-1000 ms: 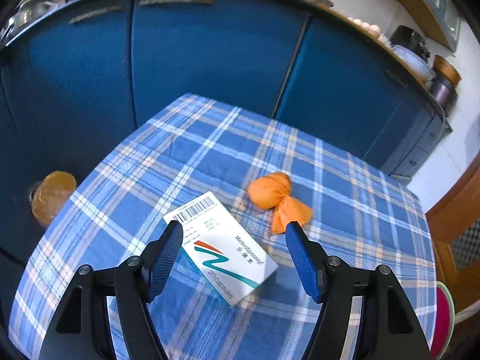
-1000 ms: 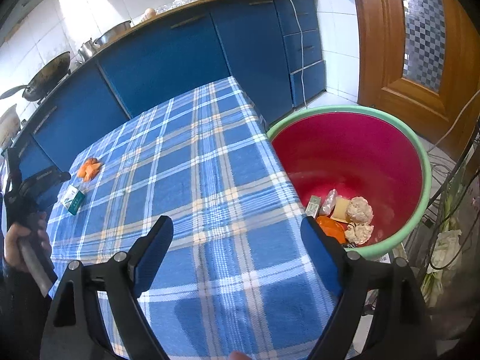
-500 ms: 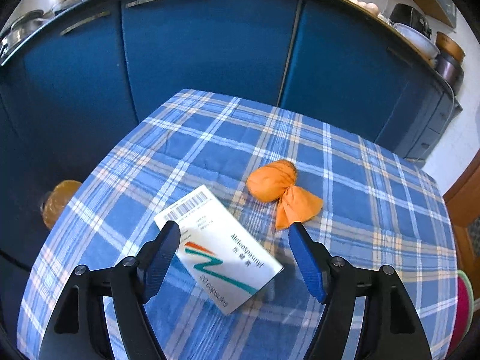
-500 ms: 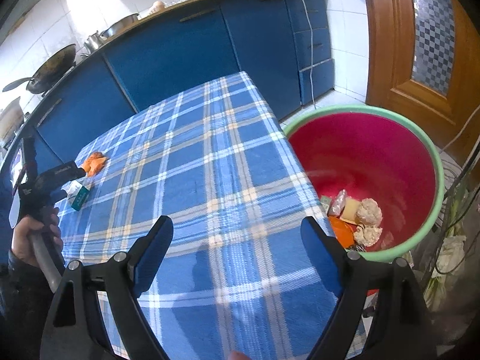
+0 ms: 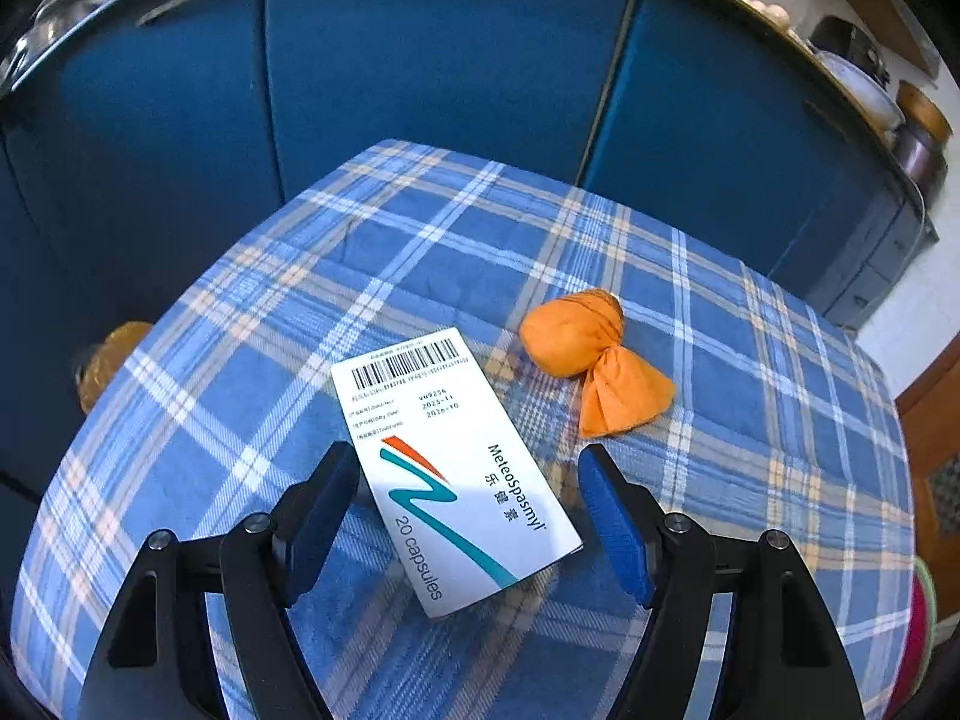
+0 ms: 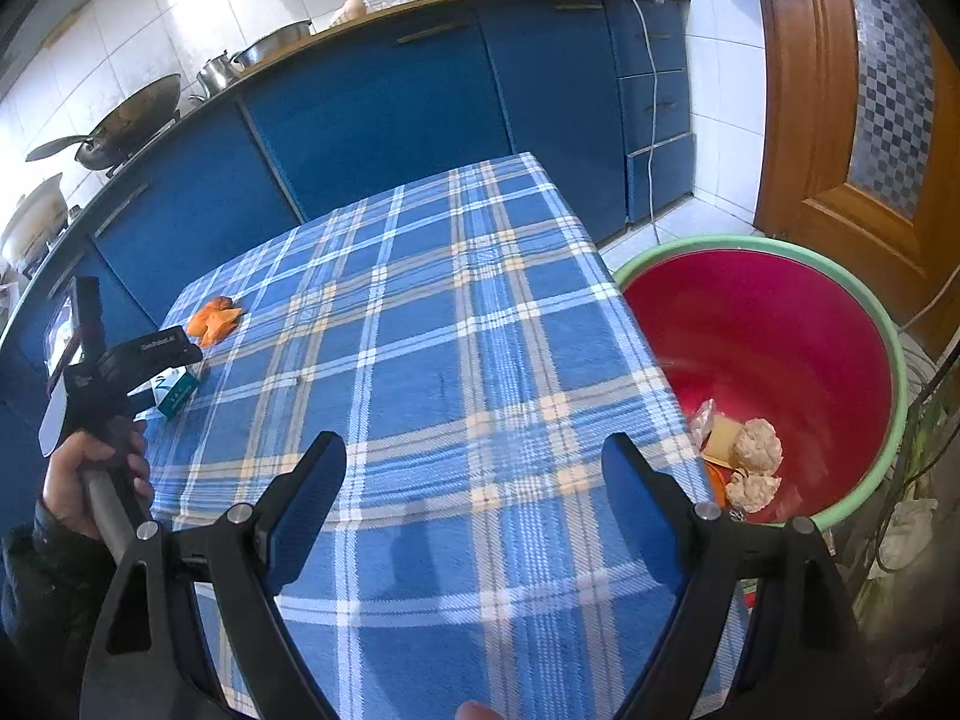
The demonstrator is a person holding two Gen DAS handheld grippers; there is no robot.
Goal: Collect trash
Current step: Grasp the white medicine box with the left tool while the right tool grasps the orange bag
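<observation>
A white medicine box (image 5: 451, 468) lies on the blue plaid tablecloth (image 5: 420, 252). My left gripper (image 5: 468, 480) is open, its jaws on either side of the box's near half, apart from it. A knotted orange wrapper (image 5: 591, 354) lies just beyond, to the right. In the right wrist view the box (image 6: 174, 387) and the orange wrapper (image 6: 213, 318) sit at the table's far left under the left gripper (image 6: 150, 354). My right gripper (image 6: 474, 468) is open and empty over the table's near edge. A red basin with a green rim (image 6: 864, 312) holds several scraps at the right.
Blue cabinets (image 5: 420, 60) stand behind the table. An amber jar (image 5: 105, 360) sits below the table's left edge. A wooden door (image 6: 852, 90) is at the far right, and a white cable (image 6: 651, 90) hangs down the cabinet front.
My left gripper has moved forward and lower over the medicine box, which now lies between its jaws. The right gripper has drifted a little left, away from the basin.
</observation>
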